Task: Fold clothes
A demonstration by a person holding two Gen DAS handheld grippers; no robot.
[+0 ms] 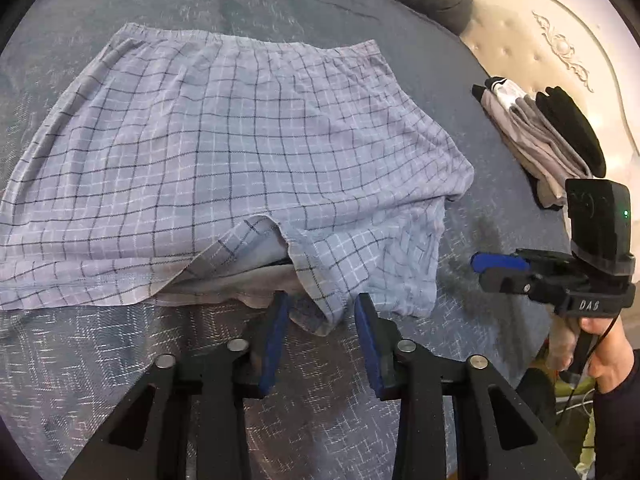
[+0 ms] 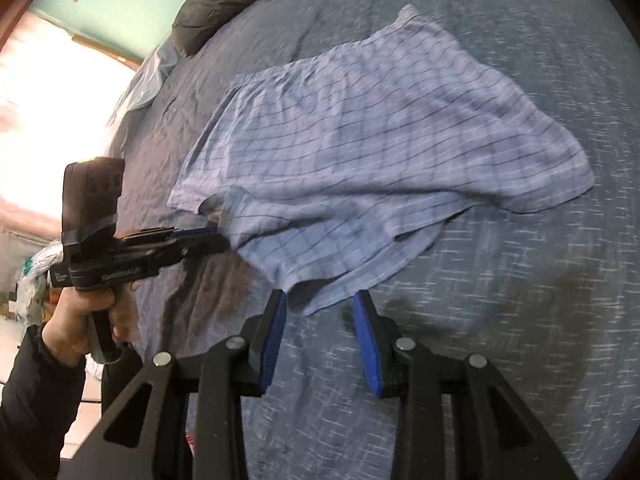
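Checked grey-blue shorts lay spread mid-bed, leg hems toward the near edge. Left claw stood part-open, hem tip between its pads but unpinched; right claw part-open too. Risk — pinching one layer only would skew the fold. Bed offered bare room nearside; folded pile crowded the headboard edge.

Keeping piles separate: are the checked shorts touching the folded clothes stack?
Apart. Left wrist view shows bare bedspread between the checked shorts and the folded clothes stack.
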